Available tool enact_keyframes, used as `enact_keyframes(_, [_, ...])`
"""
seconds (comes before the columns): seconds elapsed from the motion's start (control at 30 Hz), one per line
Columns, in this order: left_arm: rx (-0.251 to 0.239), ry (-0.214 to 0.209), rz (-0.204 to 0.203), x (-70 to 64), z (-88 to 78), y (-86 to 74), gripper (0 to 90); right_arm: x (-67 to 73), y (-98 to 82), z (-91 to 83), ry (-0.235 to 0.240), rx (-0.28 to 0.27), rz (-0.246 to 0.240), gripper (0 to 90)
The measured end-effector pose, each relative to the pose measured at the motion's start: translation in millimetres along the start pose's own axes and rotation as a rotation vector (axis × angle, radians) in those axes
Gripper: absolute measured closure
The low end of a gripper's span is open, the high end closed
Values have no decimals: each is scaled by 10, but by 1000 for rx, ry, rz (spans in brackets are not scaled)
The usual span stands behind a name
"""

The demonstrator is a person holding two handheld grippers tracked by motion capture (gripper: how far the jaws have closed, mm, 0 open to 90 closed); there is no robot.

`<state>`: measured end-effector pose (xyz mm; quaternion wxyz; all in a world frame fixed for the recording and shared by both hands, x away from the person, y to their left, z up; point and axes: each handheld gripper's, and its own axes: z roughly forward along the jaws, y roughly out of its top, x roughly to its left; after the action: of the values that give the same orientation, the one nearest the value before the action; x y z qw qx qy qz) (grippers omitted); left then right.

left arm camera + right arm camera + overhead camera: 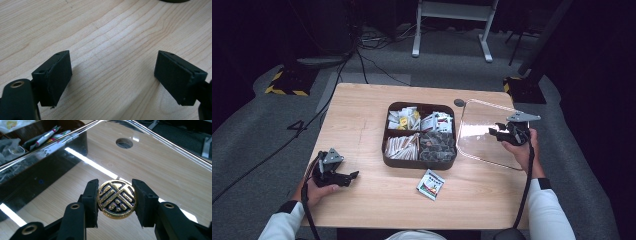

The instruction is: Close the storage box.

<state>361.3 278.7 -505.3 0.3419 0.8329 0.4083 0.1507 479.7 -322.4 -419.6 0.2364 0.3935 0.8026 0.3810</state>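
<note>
A clear square lid (pixel 479 131) with a round gold-and-black knob (pixel 116 199) hangs tilted over the right side of the table, just right of the box. My right gripper (pixel 116 202) is shut on that knob, one pad pressed on each side of it; in the high view this gripper (pixel 498 133) sits over the lid's right part. The dark four-compartment box (pixel 419 164) stands uncovered at the table's middle, filled with sachets and packets. My left gripper (pixel 352 176) rests near the front left of the table, its jaws wide apart over bare wood (pixel 112 75).
One loose sachet (pixel 430 184) lies on the wood just in front of the box. A round cable hole (pixel 459 102) sits at the table's far edge behind the lid. Cables and a stand's legs (pixel 452 30) are on the floor beyond the table.
</note>
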Motion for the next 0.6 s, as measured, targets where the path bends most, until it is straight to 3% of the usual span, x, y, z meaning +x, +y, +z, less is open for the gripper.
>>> enact_keyframes(0.23, [2, 1, -2, -2, -3, -1, 149, 70, 155, -26, 13, -14, -27, 594])
enact_keyframes(0.6, [3, 2, -3, -3, -4, -2, 149, 155, 259, -31, 38, -16, -45, 593])
